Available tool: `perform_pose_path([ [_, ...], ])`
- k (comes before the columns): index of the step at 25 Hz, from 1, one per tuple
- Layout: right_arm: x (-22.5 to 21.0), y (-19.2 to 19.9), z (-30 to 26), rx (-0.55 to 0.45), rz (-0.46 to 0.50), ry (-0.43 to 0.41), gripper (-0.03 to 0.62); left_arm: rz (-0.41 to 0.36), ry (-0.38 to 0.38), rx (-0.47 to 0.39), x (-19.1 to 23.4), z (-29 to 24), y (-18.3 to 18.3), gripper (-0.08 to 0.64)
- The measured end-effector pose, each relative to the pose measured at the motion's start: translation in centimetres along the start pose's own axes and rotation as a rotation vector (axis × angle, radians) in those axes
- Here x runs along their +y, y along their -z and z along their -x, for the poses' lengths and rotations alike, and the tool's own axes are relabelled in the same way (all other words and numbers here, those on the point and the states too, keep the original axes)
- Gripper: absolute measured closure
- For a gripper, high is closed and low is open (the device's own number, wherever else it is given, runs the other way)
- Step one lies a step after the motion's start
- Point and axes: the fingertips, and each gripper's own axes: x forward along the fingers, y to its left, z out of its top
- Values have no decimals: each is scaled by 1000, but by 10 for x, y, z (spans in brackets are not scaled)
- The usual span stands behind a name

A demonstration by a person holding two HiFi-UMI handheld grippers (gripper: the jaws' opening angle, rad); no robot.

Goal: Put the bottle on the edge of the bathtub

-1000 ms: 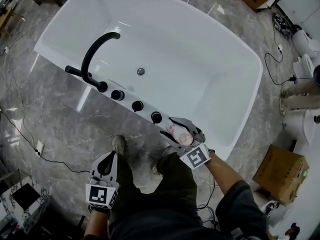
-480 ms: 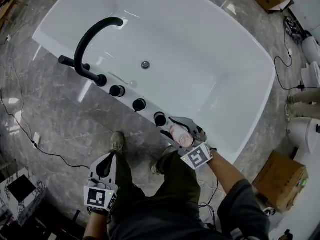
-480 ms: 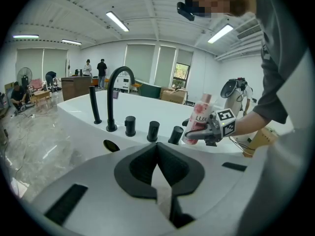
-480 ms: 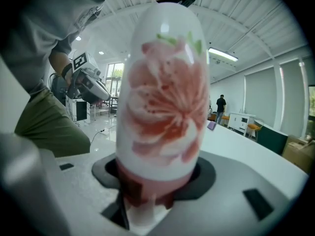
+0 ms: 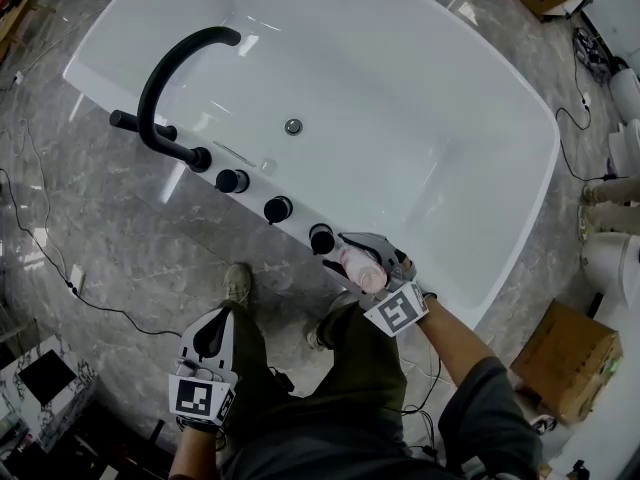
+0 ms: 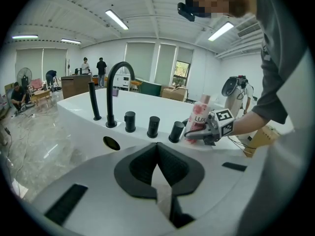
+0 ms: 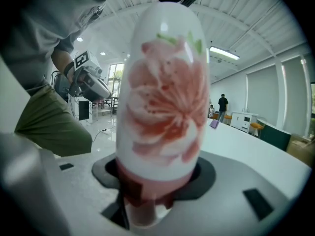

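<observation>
Bottle (image 5: 360, 268) is clamped upright in my right tongs (image 5: 352, 258), flower label filling the right gripper view, and it hangs over the near rim of the bathtub (image 5: 440, 293), just beside the last of three black knobs (image 5: 321, 239). Whether its base is touching the rim I cannot tell from here. To do this well I would bring it straight down onto the flat of the rim, keep it vertical, and part the tongs only once the base sits square, since the ledge looks narrow and the bottle is tall, so a tilted release could send it into the tub or onto the floor. I would also stay clear of that knob, drifting away from the fittings rather than towards them. My left tongs (image 5: 220, 313) are closed on nothing, low beside the person's leg and out of the way. The black spout (image 5: 170, 68) stands well apart along the rim; a cardboard box (image 5: 560, 358) sits on the floor beyond the tub's corner.
</observation>
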Motion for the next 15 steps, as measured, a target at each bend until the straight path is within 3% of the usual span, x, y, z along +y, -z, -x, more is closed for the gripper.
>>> perform_pose_path([
  [15, 3, 0, 0, -21, 7, -5, 340, -7, 14, 15, -1, 0, 5, 560],
])
